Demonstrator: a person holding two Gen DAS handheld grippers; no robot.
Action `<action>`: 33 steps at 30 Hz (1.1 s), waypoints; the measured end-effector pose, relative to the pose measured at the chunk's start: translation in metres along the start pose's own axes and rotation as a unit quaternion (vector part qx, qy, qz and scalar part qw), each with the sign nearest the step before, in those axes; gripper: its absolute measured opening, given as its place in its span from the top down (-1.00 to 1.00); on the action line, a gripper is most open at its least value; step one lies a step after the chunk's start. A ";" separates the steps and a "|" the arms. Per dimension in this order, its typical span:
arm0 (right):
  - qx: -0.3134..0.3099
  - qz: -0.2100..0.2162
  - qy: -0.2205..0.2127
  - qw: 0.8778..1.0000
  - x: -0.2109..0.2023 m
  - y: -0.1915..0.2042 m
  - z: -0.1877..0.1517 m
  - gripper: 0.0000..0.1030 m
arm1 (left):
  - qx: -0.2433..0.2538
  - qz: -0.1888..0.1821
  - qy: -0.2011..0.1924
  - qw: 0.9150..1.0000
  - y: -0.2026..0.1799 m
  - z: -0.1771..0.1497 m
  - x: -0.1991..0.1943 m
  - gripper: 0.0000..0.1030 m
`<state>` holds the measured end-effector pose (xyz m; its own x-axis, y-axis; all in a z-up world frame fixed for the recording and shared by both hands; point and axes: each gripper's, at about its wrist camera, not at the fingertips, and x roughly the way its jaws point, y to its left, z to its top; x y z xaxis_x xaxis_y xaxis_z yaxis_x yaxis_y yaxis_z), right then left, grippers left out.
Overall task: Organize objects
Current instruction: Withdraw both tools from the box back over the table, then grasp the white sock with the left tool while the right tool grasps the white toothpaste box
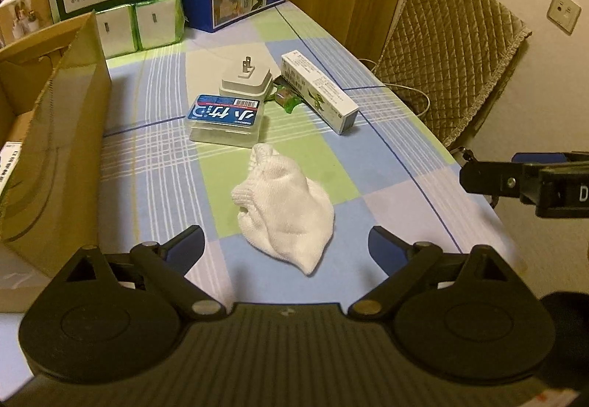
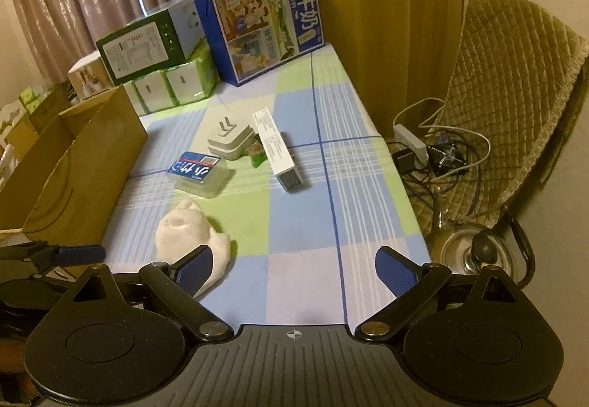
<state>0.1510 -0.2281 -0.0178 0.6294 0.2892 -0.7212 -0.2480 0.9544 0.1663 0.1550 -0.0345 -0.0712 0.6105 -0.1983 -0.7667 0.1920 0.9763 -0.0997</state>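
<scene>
Holding my left gripper (image 1: 285, 241) wide over the sock (image 1: 283, 211) lying just ahead between its fingers, and my right gripper (image 2: 294, 269) equally wide beside it, I judge the limp cloth could slip out if I pinch only a fold.

The left hand-held gripper (image 1: 287, 245) was matte black plastic, with two round discs flanking a ribbed centre plate that bore a small cross mark. Angled black link arms ran forward from brass-coloured pivot pins to two fingers (image 1: 187, 245) faced with dark blue pads. The right hand-held gripper (image 2: 294, 270) had the same build: black discs, silver and brass pins, a crosshair mark on the ribbed plate, and blue textured pads (image 2: 395, 272). Seen from the left camera, its side showed a screw and a white letter.
</scene>
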 end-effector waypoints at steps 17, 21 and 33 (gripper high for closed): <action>-0.040 -0.017 0.015 0.999 0.071 -0.010 0.043 -0.81 | -0.011 0.000 0.032 0.999 0.008 0.012 0.074 -0.31; -0.073 -0.004 0.015 0.997 0.095 -0.002 0.057 -0.77 | -0.003 -0.003 0.027 1.000 0.007 0.014 0.077 0.05; -0.149 -0.014 0.082 0.985 0.196 0.030 0.088 0.36 | 0.003 0.024 0.011 1.000 0.021 0.018 0.066 0.37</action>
<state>0.3320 -0.1360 -0.0950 0.5178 0.2233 -0.8258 -0.4526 0.8907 -0.0429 0.2136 -0.0288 -0.1126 0.6015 -0.1492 -0.7848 0.1675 0.9841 -0.0587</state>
